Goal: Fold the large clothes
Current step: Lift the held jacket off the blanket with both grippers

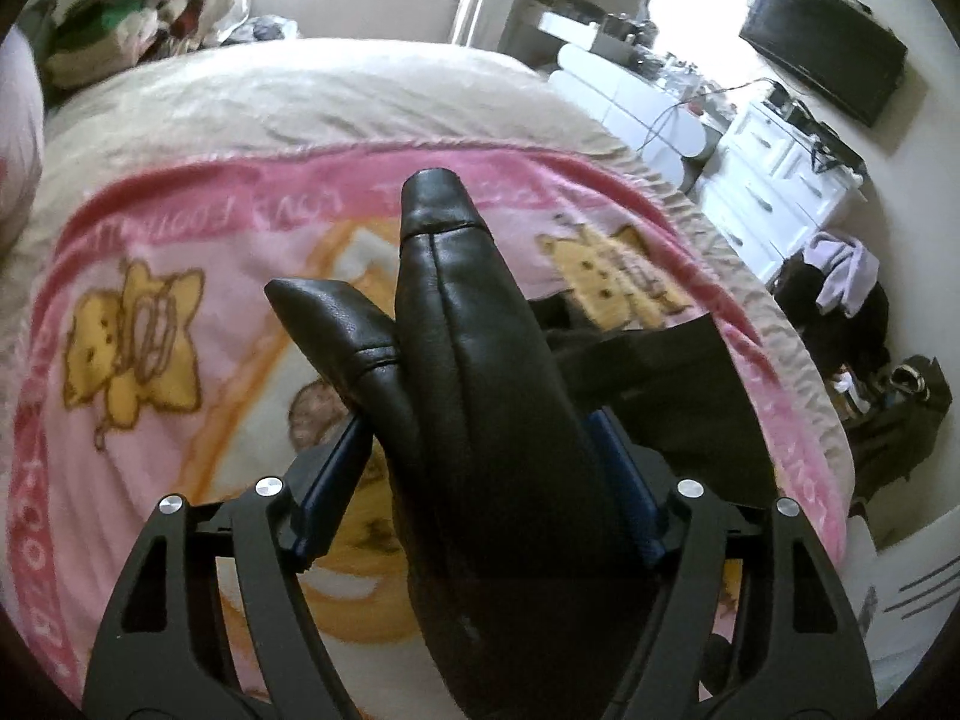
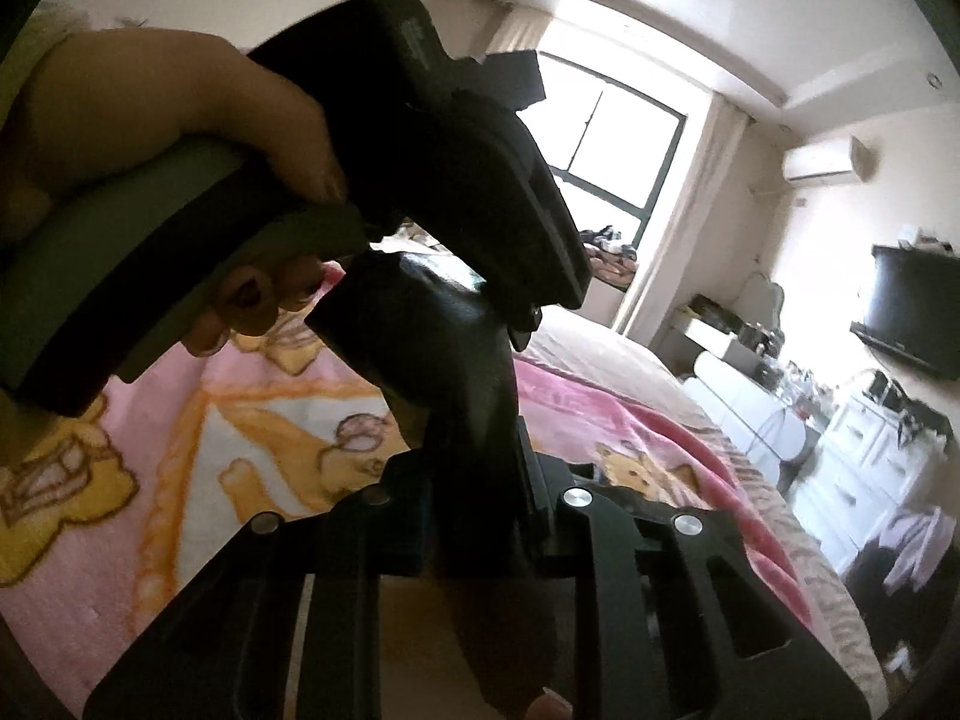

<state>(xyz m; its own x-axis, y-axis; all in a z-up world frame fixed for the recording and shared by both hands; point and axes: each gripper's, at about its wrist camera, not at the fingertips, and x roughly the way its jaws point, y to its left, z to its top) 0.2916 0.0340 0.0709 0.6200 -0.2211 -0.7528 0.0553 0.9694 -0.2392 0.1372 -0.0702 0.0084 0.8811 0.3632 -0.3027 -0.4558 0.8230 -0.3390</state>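
Observation:
A black leather garment [image 1: 480, 372] is bunched between the blue pads [image 1: 327, 486] of my left gripper [image 1: 480, 480], which is shut on it and holds it above the bed. Two cuffed ends [image 1: 324, 312] stick forward past the fingers. More black cloth [image 1: 672, 384] lies on the pink blanket [image 1: 168, 420] to the right. In the right wrist view my right gripper [image 2: 474, 516] is also shut on the black leather garment [image 2: 444, 360]. The person's hand [image 2: 180, 96] and the left gripper's body [image 2: 456, 180] fill the upper left there, close above my right gripper.
The pink cartoon blanket [image 2: 600, 420] covers a beige bed [image 1: 300, 90]. A white dresser [image 1: 774, 192] with clutter, a wall television [image 1: 828, 60] and a pile of clothes [image 1: 840, 288] stand to the right. A window [image 2: 606, 138] lies behind the bed.

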